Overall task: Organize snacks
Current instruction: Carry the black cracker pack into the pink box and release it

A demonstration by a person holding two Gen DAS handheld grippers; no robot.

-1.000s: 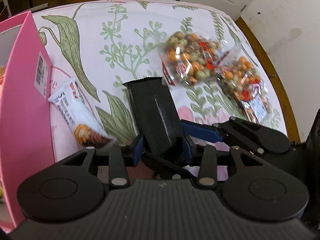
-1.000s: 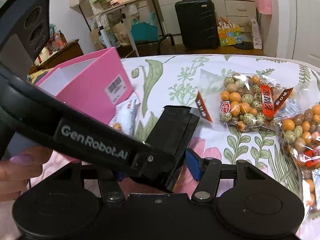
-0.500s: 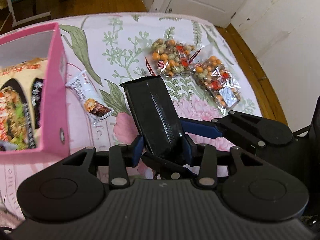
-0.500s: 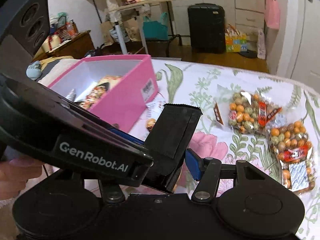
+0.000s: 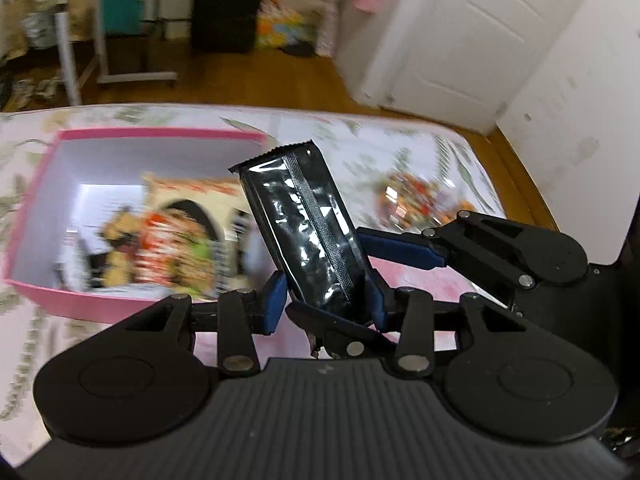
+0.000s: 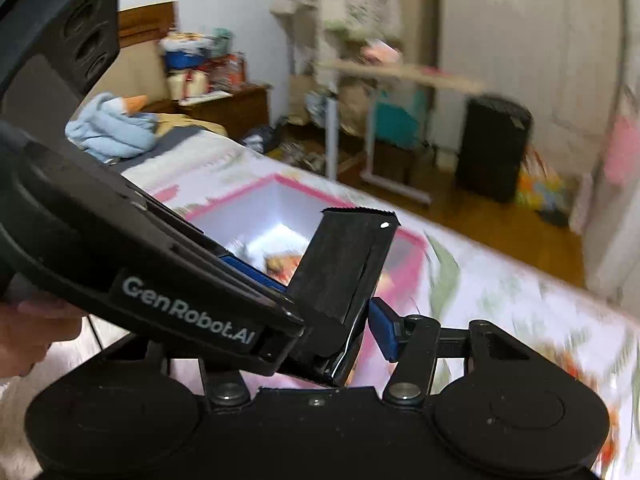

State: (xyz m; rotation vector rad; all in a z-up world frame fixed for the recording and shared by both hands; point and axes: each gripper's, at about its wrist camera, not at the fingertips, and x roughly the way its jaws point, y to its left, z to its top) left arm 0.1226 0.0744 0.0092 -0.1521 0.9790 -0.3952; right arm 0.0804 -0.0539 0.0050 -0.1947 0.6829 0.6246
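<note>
Room: pink box (image 5: 136, 136) mid-left of the left-wrist view, top open, rim clear, snacks inside; floral cloth (image 5: 400, 136) bare around it.
Packet: black snack packet (image 5: 308, 232) centre frame, tilted, up over box's right end.
Writing: "GenRobot.AI" on the gripper body, lower left of right-wrist view.
Left gripper (image 5: 324, 300): your pads clamped on packet's lower end.
Right gripper (image 6: 352, 320): jaws closing, packet between them; right pad just off it, left pad hidden.
Your hand (image 6: 24, 332): far left edge.

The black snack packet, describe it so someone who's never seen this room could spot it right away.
Find the pink box on the floral bedspread. In front of it, the left hand-held gripper holds the black packet upright. It is the only glossy, plain black wrapper, with a crimped top edge.
</note>
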